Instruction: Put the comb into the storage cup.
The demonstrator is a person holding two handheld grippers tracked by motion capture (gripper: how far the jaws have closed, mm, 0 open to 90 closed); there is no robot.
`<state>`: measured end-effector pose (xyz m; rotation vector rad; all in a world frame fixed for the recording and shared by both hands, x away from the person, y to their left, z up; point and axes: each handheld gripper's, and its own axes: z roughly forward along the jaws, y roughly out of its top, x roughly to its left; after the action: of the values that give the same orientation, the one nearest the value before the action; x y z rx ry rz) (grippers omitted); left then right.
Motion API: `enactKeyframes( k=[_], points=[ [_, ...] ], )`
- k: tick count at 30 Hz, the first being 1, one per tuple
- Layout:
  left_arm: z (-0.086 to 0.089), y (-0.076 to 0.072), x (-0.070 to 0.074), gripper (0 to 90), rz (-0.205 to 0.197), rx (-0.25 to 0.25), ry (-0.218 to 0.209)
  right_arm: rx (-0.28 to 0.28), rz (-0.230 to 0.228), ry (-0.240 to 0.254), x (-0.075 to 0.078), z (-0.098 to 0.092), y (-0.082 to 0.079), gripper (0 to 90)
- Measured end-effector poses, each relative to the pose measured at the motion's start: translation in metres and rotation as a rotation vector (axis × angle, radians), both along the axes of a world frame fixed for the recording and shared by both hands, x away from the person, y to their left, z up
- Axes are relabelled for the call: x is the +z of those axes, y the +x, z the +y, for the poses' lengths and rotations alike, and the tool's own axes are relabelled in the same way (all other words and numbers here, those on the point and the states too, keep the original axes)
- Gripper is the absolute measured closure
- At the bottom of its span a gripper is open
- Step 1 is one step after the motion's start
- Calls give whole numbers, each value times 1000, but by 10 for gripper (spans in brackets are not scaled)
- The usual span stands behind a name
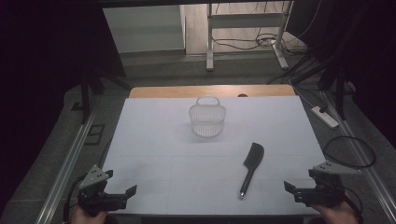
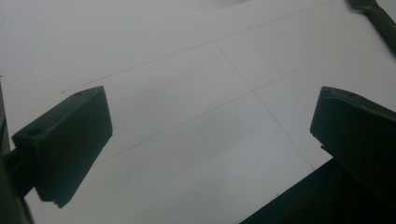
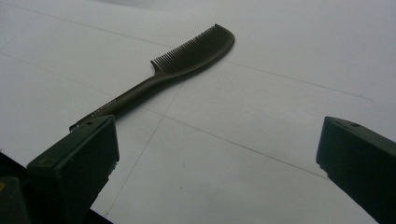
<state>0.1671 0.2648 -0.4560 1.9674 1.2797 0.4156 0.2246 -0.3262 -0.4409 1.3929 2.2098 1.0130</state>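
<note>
- Comb [image 1: 251, 167], black, lies flat on the white table sheet [image 1: 159, 140], right of centre; toothed head points away from the person, handle end toward the near edge.
- Comb handle tip sits nearer the right gripper [image 1: 290, 190] than the left one, not touching it.
- Right gripper view: comb [image 3: 173, 77] runs diagonally ahead, handle end just past the left jaw, teeth facing up-left; no contact with either jaw.
- Right gripper [image 3: 217, 149]: jaws spread wide, nothing between them, bare sheet [image 3: 261, 112] underneath.
- Left gripper [image 1: 130, 190] at the near-left corner of the table, held by a hand [image 1: 86, 215]; well apart from the comb.
- Left gripper [image 2: 210, 140]: jaws spread wide, nothing between them, hovering over the sheet edge.
- Left gripper view: a dark bit at the top-right corner is probably the comb, too cropped to be sure.
- Wire basket [image 1: 207, 117], pale, upright with a handle loop on top, stands at the centre-far part of the sheet, well apart from the comb and from both grippers.
- Right hand [image 1: 334, 214] at the near-right corner.
</note>
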Motion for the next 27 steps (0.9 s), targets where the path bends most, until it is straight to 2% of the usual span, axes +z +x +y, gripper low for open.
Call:
enactKeyframes(
  k=[4, 27],
  points=[
    [0, -1, 0, 0, 0, -1, 2, -4, 5, 10, 0, -1, 1, 0],
    [4, 0, 0, 0, 5, 1, -40, 2, 22, -16, -1, 2, 2, 0]
  ],
)
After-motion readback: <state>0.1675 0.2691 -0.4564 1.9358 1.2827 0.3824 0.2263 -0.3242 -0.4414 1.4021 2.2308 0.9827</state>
